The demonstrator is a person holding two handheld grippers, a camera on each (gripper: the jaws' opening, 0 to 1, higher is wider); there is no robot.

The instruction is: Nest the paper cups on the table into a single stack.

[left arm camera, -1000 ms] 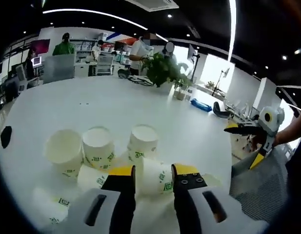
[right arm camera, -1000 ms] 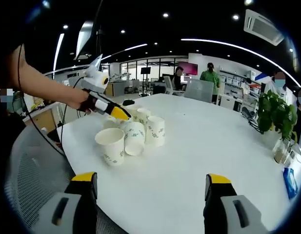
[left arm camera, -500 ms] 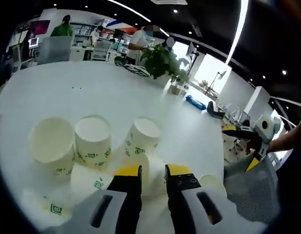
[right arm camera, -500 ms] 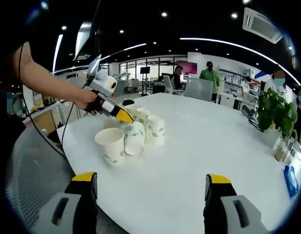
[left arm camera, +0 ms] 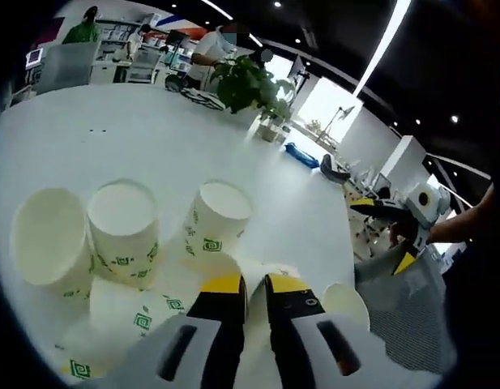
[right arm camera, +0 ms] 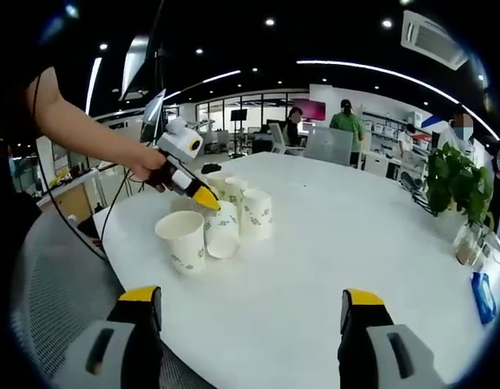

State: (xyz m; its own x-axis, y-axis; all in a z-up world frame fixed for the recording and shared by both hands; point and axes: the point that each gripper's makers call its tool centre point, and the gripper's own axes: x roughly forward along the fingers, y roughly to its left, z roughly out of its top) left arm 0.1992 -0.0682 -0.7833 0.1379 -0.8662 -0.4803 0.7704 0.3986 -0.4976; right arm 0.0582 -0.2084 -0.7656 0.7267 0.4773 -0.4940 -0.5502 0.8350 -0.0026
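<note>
The left gripper (left arm camera: 245, 285) has its jaws nearly together on the wall of a tipped paper cup (left arm camera: 258, 271), a grip suited to lifting it for nesting; actual contact is hidden by the jaws. The other cups (right arm camera: 207, 225) cluster loose on the white table (right arm camera: 331, 243). The right gripper (right arm camera: 254, 312) waits wide apart, well clear
</note>
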